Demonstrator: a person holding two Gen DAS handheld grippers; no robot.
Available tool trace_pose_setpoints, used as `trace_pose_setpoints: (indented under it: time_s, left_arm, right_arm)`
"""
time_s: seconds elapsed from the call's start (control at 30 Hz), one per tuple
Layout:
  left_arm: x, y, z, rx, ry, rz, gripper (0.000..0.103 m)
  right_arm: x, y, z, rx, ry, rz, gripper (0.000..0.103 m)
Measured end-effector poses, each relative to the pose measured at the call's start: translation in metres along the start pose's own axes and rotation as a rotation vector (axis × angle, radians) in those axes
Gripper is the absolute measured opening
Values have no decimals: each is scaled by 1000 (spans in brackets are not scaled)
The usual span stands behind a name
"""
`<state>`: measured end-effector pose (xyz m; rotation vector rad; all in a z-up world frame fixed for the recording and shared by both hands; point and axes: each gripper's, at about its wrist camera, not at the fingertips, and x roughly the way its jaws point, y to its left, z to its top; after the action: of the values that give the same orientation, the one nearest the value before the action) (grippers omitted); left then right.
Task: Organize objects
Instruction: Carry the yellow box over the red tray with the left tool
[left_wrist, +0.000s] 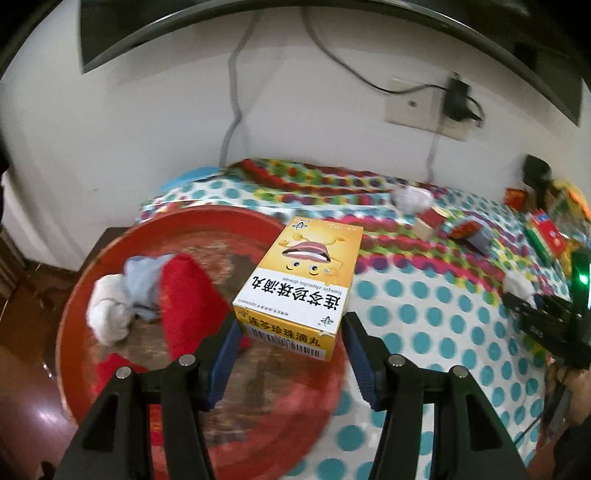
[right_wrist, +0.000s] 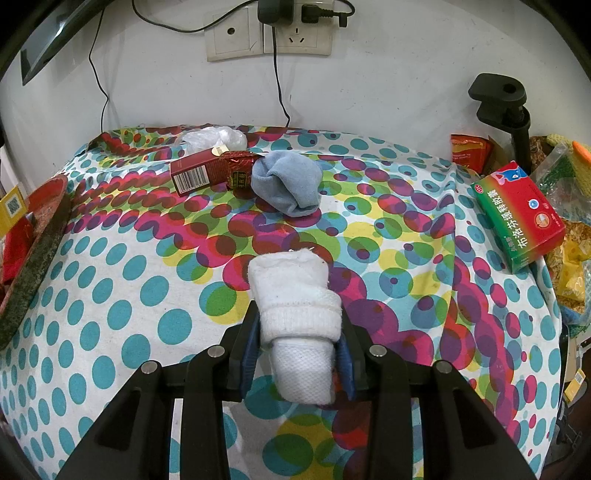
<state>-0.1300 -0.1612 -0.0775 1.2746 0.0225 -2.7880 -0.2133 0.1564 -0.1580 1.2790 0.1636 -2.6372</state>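
Left wrist view: my left gripper carries the yellow medicine box between its blue pads, jaws spread wide to the box's width and bearing on its two long sides near the barcode end; the box hangs above the near edge of the red tray, which already holds a red sock, a pale blue sock and a white sock bundle. Risk, as I judge it: the grip sits at one end only, so the far end may sag or the box may twist out; set down here it could land half on the tray rim and tip onto the dotted cloth, or settle on the socks and slide. Right wrist view: my right gripper pinches a rolled white sock, jaws drawn close on its cuff, poised over the dotted cloth; a blue sock lies further back, touching a dark red carton, and a green-and-red medicine box sits at the right edge. Risk: the soft roll may unfurl or creep out of the pads; the tray lies well to the left, so both hands could meet over it.
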Motion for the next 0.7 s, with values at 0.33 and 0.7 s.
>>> trace_pose_setpoints:
  time_s: [0.33,0.7]
  left_arm:
    - [2,57,-3,-80,15,88,57]
    - [11,106,-15,-148,33,145,57]
  right_arm:
    - [0,0,0,0,0,0,35]
    - [0,0,1,-1,1,-1,35]
